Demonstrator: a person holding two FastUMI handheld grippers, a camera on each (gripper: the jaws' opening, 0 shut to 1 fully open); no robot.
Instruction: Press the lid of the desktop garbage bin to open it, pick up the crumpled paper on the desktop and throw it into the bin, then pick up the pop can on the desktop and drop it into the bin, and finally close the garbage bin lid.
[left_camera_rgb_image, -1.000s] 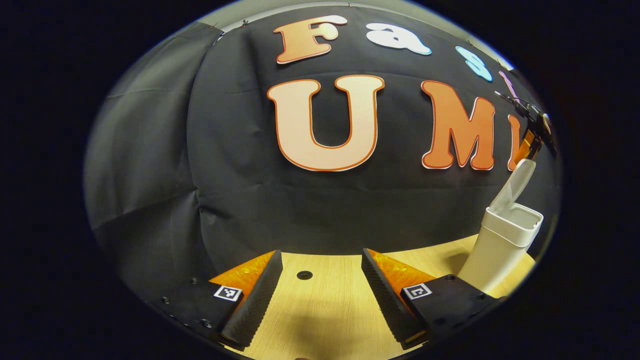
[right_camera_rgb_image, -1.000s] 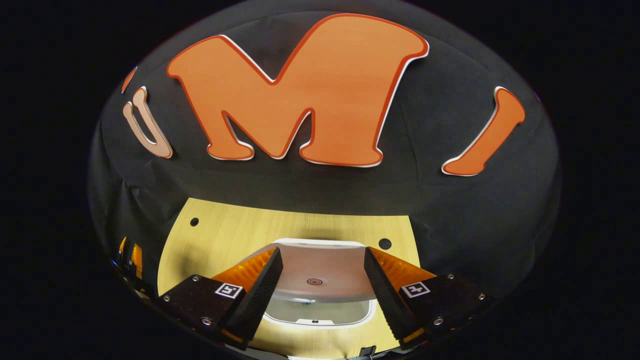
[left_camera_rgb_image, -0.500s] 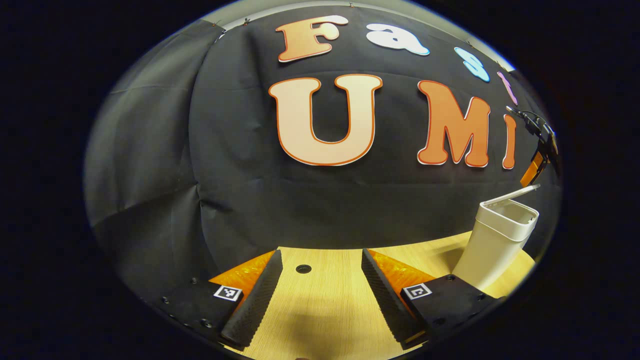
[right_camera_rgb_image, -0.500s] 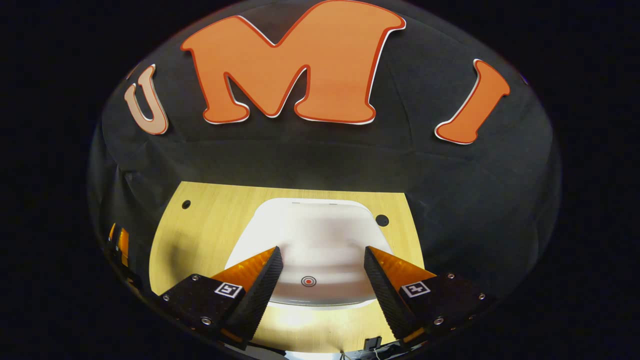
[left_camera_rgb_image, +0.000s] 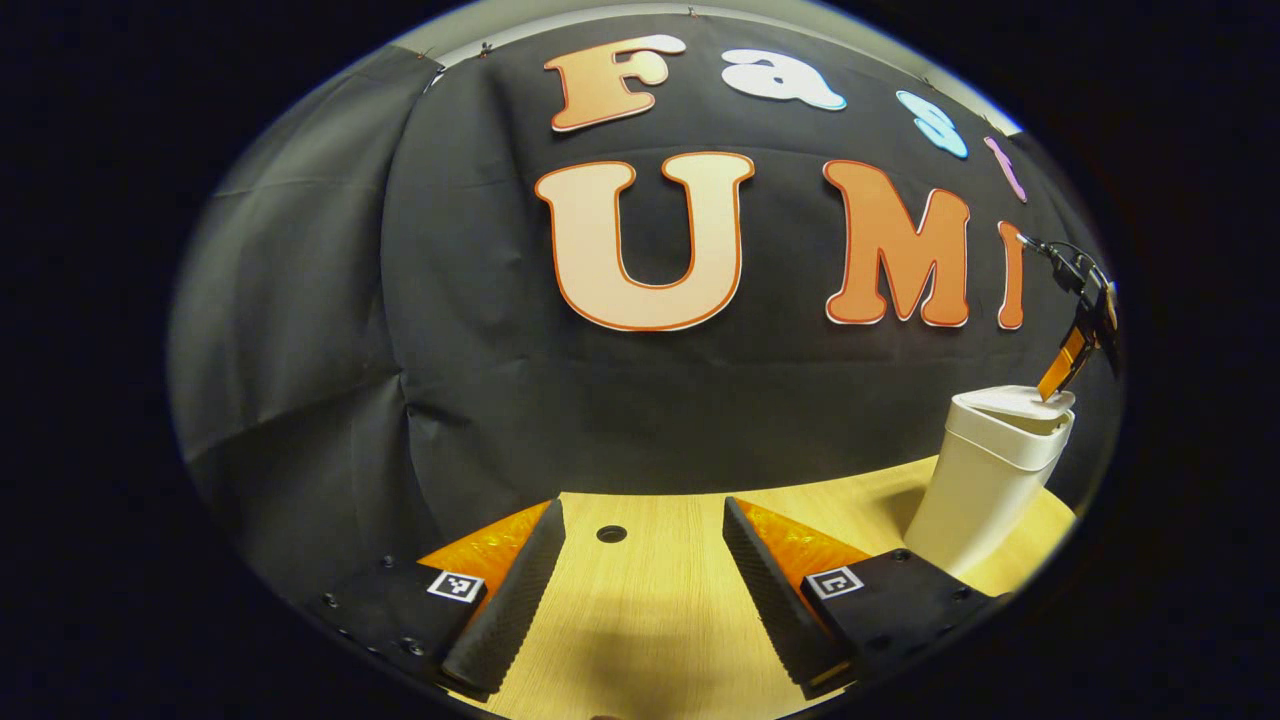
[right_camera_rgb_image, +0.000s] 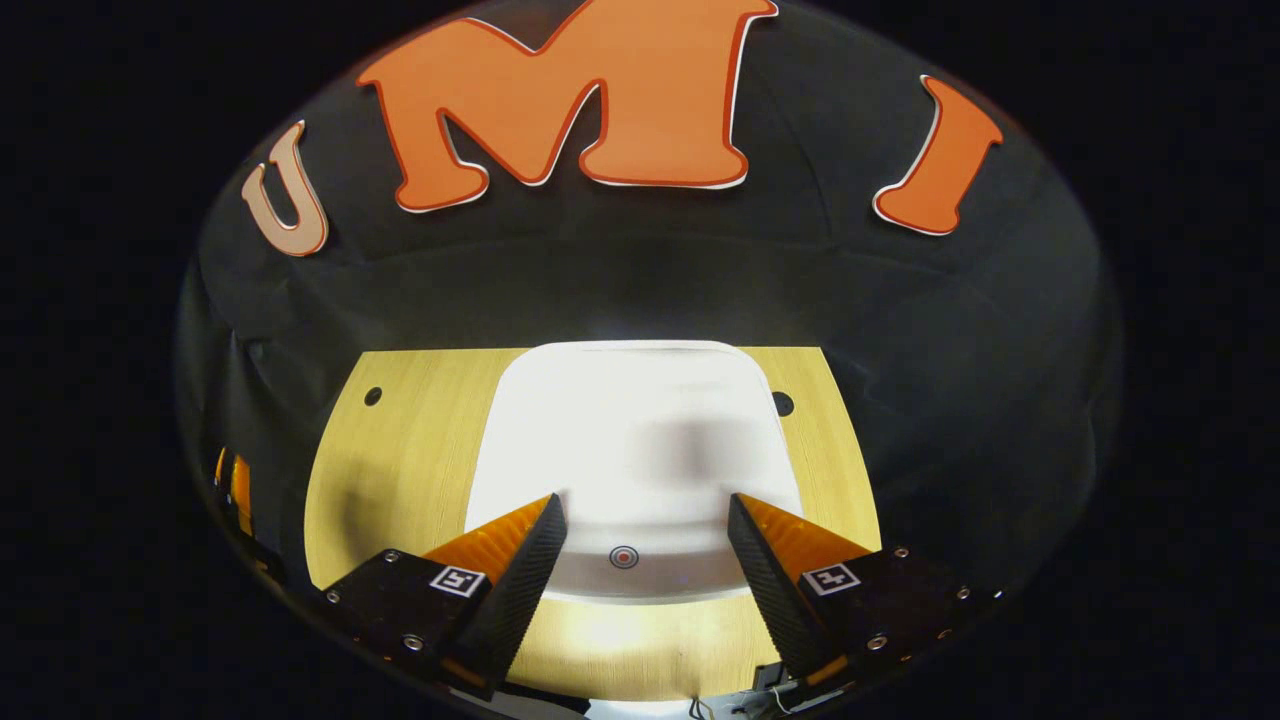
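Two handheld grippers work over a pale wooden desktop (left_camera_rgb_image: 660, 610) backed by a black cloth wall (left_camera_rgb_image: 300, 330). Seen from the left gripper view, the left gripper (left_camera_rgb_image: 645, 515) hovers low over bare wood with its jaws spread wide and nothing between them; a small dark round hole (left_camera_rgb_image: 611, 534) in the desktop lies just beyond its fingertips. Far to the right in that view stands the white desktop garbage bin (left_camera_rgb_image: 985, 480), tall and slightly tapered, upright on the wood, with its lid (left_camera_rgb_image: 1010, 400) lying nearly flat on top. The right gripper (left_camera_rgb_image: 1058, 378) reaches down from above, its tip at the lid's top surface, apparently touching it. From the right gripper view, the camera looks down on the lid (right_camera_rgb_image: 635, 440), a broad white rounded panel covering the bin's mouth, slightly blurred. The right gripper (right_camera_rgb_image: 645, 515) has its jaws spread apart, one finger on each side of a small red ring mark (right_camera_rgb_image: 623, 557) near the lid's closer edge; they hold nothing. Two dark holes in the desktop flank the bin, one to the left (right_camera_rgb_image: 372, 396) and one to the right (right_camera_rgb_image: 783, 404). At that view's left edge, part of the left gripper (right_camera_rgb_image: 232, 485) shows beside the desktop.
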